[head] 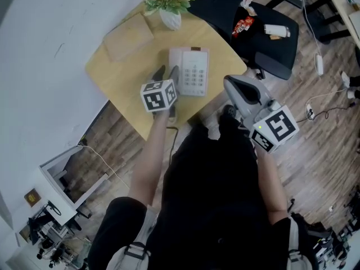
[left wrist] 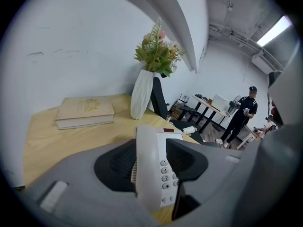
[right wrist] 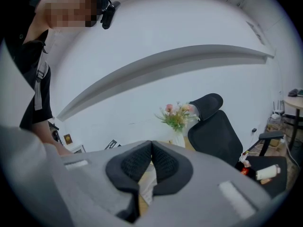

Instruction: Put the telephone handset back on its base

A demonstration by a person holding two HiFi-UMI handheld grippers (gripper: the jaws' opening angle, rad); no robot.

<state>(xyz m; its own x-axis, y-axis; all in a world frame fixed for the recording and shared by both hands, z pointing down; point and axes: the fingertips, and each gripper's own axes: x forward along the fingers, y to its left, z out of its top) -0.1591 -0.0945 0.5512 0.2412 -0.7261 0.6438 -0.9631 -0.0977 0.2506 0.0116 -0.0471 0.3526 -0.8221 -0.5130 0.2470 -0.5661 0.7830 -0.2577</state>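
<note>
A white telephone base point(head: 195, 72) with a keypad lies on the wooden table point(head: 121, 77). Its white handset point(head: 176, 65) lies along the base's left side. My left gripper point(head: 167, 72) reaches over it from the near side. In the left gripper view the handset point(left wrist: 149, 174) stands between the two black pads: it is against the left one, and a narrow gap shows at the right one, where the keypad point(left wrist: 165, 174) appears. My right gripper point(head: 230, 83) hangs off the table's right edge, away from the phone, with its pads point(right wrist: 163, 162) meeting on nothing.
A white vase of flowers point(head: 170, 16) and a tan book point(head: 128, 36) stand at the table's far side. A black office chair point(head: 270, 44) with small items on its seat is at the right. A person point(left wrist: 241, 115) stands far off in the room.
</note>
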